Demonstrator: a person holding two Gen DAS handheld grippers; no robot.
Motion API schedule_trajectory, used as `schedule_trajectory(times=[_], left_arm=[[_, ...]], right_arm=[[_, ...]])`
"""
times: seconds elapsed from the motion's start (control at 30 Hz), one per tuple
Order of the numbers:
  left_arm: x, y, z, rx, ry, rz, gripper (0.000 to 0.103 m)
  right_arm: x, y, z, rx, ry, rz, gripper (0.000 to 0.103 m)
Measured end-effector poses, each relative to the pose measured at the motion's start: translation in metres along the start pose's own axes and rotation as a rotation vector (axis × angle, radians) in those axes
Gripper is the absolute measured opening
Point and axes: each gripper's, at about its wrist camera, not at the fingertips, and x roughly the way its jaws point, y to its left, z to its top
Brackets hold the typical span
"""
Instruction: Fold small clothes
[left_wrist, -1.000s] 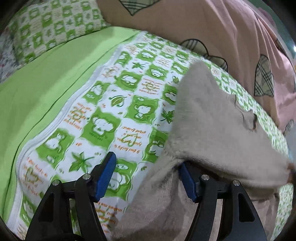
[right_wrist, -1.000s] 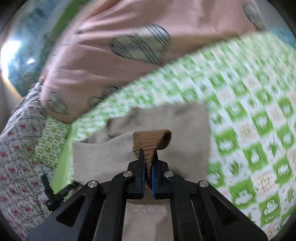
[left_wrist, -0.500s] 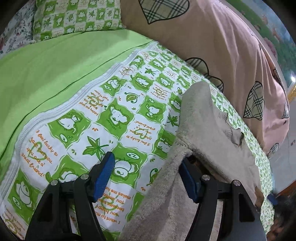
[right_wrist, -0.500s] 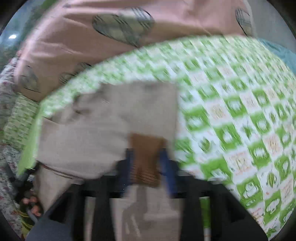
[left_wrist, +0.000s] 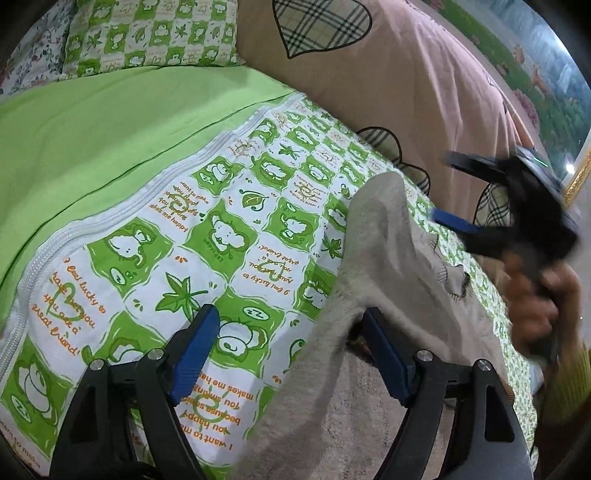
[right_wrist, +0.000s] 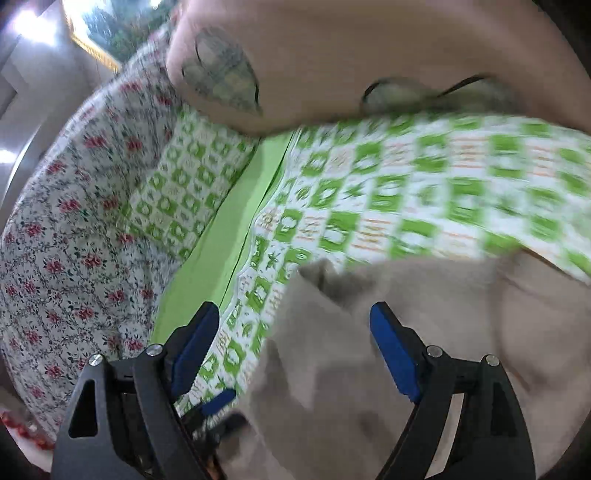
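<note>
the left gripper (left_wrist: 286, 349) stands wide, its two blue pads well apart and holding nothing. its right pad sits at the raised edge of the soft grey-beige fleece garment (left_wrist: 399, 266); whether it touches the cloth cannot be told. its left pad hangs over the green-and-white cartoon-print bed sheet (left_wrist: 229, 236).

the right gripper (right_wrist: 295, 332) is also wide and holds nothing; the garment lies between and below its pads. in the left wrist view it appears blurred at the far side of the garment, with the person's right hand (left_wrist: 532, 295) behind it.

the garment lies on the sheet, one part folded over and standing up in a ridge. beyond it are a plain light-green sheet panel (left_wrist: 110, 122), a pink quilt with plaid hearts (left_wrist: 388, 92) and a matching green-check pillow (left_wrist: 147, 33).

judged step: one fold appears laid and both grippers are free. the next move calls for choosing a fresh edge or corner, closing on it and carrying it across evenly. the thick fleece may spring back, so the fold may need pressing flat.
</note>
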Motion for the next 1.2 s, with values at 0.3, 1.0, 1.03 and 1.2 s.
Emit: schedule_trajectory(times=[0.3,1.0,1.03,1.2], left_arm=[[-0.002,0.002,-0.002,0.001,-0.033,-0.023,0.083],[-0.003,0.003,0.0,-0.012,-0.03,-0.034,0.084],[-0.002,0.002,0.0,-0.012,-0.028,-0.032,0.084],[-0.002,0.003,0.002,-0.023,-0.015,-0.036,0.084]], right_arm=[[0.092,0.015,0.008,-0.039,0.279,0.146,0.086],[-0.089,-0.071,-0.167,0.236,-0.092,-0.169,0.068],[-0.105,-0.085,-0.184,0.278,-0.117,-0.193,0.055],[-0.178,-0.099,-0.235,0.388,-0.248,-0.313,0.054]])
